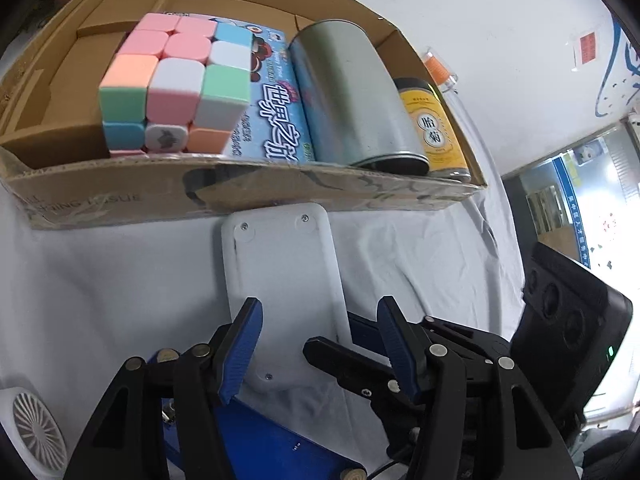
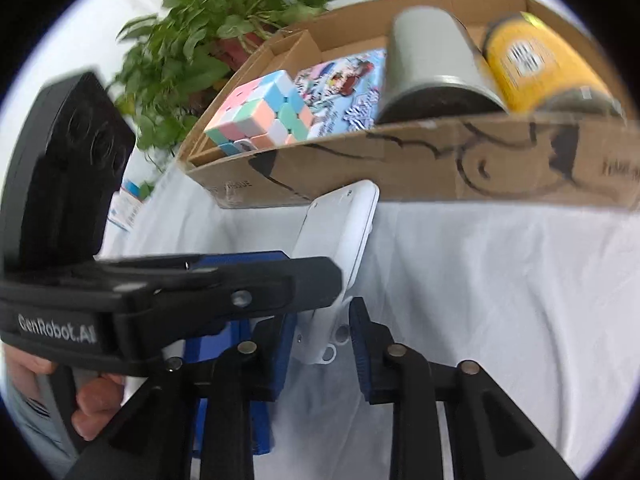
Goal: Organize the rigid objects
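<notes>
Left gripper (image 1: 316, 340) spread wide, white plastic case (image 1: 280, 276) between its fingers, apparently ungripped. Right gripper (image 2: 320, 344) also released, case's near end between pads. Cardboard box (image 1: 120, 200) just beyond both.

Leafy potted plant (image 2: 208, 28) behind the box, white cloth (image 2: 500, 300) beneath, small white fan (image 1: 34, 432) nearby.

Bright, even indoor light, soft shadows, strong fisheye bending (black corners), right wrist view motion-blurred.
</notes>
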`<state>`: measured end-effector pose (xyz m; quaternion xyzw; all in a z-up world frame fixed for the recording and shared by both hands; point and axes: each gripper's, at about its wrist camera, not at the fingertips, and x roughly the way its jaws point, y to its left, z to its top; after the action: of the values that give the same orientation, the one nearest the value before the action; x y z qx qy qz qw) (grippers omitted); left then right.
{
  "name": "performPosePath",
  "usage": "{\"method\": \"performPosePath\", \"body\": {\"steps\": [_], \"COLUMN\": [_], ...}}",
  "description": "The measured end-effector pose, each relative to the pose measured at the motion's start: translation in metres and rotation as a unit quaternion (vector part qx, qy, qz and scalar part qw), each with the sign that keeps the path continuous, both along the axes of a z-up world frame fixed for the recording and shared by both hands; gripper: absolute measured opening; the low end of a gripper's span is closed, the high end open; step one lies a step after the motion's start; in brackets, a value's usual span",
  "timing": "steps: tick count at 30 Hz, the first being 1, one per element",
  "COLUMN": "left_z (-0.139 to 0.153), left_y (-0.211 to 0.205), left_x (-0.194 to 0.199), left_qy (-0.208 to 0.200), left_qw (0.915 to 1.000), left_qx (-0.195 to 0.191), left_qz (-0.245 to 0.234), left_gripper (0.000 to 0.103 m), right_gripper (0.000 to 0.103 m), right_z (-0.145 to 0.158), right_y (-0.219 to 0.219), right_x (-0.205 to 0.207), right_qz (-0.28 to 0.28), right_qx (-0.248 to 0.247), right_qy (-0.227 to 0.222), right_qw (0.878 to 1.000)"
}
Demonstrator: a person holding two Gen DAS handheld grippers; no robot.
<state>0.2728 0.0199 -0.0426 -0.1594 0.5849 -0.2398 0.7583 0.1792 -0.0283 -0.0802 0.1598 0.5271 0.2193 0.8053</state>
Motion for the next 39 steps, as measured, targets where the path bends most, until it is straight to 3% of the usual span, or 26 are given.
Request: {"method": "performPosePath", "body": {"steps": [5, 8, 13, 14, 19, 21, 24, 25, 29, 31, 33, 39], "left_z": [0.000, -0.008, -0.012, -0.012, -0.012, -0.001, 0.013, 0.015, 0.013, 0.008, 0.002, -0.007], "left_y": [0.000, 0.006, 0.012, 0.013, -0.002, -0.016, -0.029, -0.029, -0.026, -0.023, -0.023, -0.034], "left_x": [-0.002, 0.002, -0.003, -0.004, -0.008, -0.009, -0.011, -0.012, -0.011, -0.013, -0.014, -0.009], "left_qy": [0.004, 0.021, 0.024, 0.022, 0.034, 0.014, -0.014, -0.019, -0.008, 0.005, 0.020, 0.029], "left_qw": [1.0000, 0.9987, 0.9981, 0.9984, 0.9976, 0.9974, 0.9977, 0.9976, 0.9980, 0.9978, 0.9971, 0.9975], "left_qx": [-0.007, 0.041, 0.053, 0.047, -0.058, -0.063, -0.054, -0.058, -0.061, -0.066, -0.073, -0.058], "left_qz": [-0.002, 0.021, 0.022, 0.022, -0.011, -0.032, -0.038, -0.033, -0.016, -0.008, -0.005, -0.029], "left_gripper": [0.058, 0.059, 0.061, 0.062, 0.062, 0.073, 0.075, 0.075, 0.075, 0.075, 0.075, 0.075], "right_gripper": [0.031, 0.035, 0.031, 0.030, 0.023, 0.020, 0.018, 0.018, 0.020, 0.029, 0.053, 0.054], "right_z": [-0.012, -0.021, -0.004, 0.004, 0.039, 0.051, 0.056, 0.054, 0.048, 0.052, 0.054, 0.026], "right_y": [-0.001, 0.015, 0.018, 0.014, -0.025, -0.039, -0.034, -0.028, -0.008, -0.014, -0.032, -0.045], "right_x": [0.007, 0.013, 0.005, 0.003, -0.019, -0.027, -0.036, -0.039, -0.049, -0.051, -0.049, -0.043], "right_qz": [-0.013, -0.008, 0.000, 0.007, 0.009, 0.008, 0.021, 0.032, 0.083, 0.075, 0.050, 0.031], "right_qx": [0.050, 0.072, 0.021, -0.003, -0.139, -0.200, -0.273, -0.274, -0.194, -0.188, -0.183, -0.141], "right_qy": [0.030, 0.051, 0.012, -0.001, -0.059, -0.076, -0.099, -0.105, -0.098, -0.107, -0.110, -0.049], "right_qw": [0.998, 0.996, 1.000, 1.000, 0.989, 0.977, 0.957, 0.955, 0.973, 0.973, 0.976, 0.988]}}
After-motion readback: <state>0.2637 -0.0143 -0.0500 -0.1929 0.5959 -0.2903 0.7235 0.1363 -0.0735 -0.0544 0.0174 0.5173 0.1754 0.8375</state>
